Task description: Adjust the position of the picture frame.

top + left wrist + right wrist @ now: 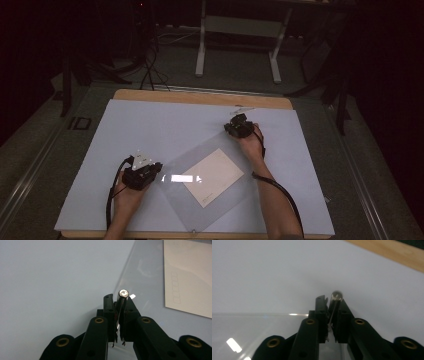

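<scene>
High view: a white sheet [150, 135] covers a wooden table [200, 97], beyond which, at 12 o'clock, stand the grey legs of a second table [201, 45] and loose cables on the floor [150, 70]. A clear plastic sleeve [220, 200] lies skewed on the sheet toward 6 o'clock, and inside it rests a cream card [214, 176]. The left gripper [155, 170] meets the sleeve's edge at 9 o'clock of the card; the right gripper [231, 127] meets the sleeve's far corner at 1 o'clock; nothing lies between the two. Left gripper view: the left gripper [119, 306] has its jaws drawn together on the thin edge of the sleeve [147, 272], a shiny screw head [123, 293] at the tip; the card [190, 275] lies at 2 o'clock, and its row of printed boxes [176, 287] can be made out here. Right gripper view: the right gripper [331, 307] has its jaws nearly together, the sleeve's edge [262, 325] running in between them from 8 o'clock; a grip seems likely, though blur hides the pads; the table's bare wood [392, 252] shows at 1 o'clock
</scene>
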Demonstrator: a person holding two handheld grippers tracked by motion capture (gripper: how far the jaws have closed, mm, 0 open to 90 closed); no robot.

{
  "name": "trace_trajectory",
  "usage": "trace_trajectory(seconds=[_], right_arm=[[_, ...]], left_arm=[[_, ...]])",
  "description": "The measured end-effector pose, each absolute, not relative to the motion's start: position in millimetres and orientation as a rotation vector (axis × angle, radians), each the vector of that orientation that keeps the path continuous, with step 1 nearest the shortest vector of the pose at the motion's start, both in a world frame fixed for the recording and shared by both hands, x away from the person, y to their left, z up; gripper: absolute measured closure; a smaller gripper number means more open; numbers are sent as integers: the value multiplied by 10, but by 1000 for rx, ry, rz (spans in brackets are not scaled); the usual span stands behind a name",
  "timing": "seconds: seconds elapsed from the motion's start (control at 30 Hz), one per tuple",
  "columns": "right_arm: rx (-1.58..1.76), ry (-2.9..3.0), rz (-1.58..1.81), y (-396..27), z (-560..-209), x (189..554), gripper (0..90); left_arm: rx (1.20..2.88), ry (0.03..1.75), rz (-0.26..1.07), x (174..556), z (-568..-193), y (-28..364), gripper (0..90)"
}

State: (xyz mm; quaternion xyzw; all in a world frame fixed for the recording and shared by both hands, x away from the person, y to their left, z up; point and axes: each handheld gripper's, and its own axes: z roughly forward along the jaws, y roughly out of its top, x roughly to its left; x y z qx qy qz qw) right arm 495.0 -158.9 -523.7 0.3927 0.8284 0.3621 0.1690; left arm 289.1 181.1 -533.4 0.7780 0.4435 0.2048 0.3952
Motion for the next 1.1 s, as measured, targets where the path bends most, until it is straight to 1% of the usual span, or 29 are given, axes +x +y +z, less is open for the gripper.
trace_trajectory(seconds=[0.43,0.57,0.63,0.67,0.77,0.8,0.9,1.07,1.1], right_arm=[[1152,2376,1017,-1603,-5192,4961,853],[1170,2385,1019,-1666,-5161,4936,853],[1179,2383,1025,-1697,-5140,4920,851],[1188,2413,1036,-1745,-5103,4909,847],[1170,2457,1021,-1790,-5052,4897,846],[1156,2477,1007,-1830,-4981,4867,847],[1169,2475,1009,-1888,-4917,4831,846],[1152,2512,951,-2045,-4845,4622,849],[1152,2512,951,-2045,-4845,4622,849]], left_arm=[[1931,1149,469,2909,-5341,1834,839],[1908,1154,458,2910,-5324,1819,833],[1892,1157,442,2910,-5305,1825,822],[1866,1184,382,2938,-5281,1856,815],[1873,1179,388,2958,-5229,1860,808],[1876,1165,408,3004,-5153,1866,808],[1876,1161,419,3076,-5097,1876,808],[1864,1200,386,3505,-5043,1978,807],[1864,1200,386,3505,-5043,1978,808]])
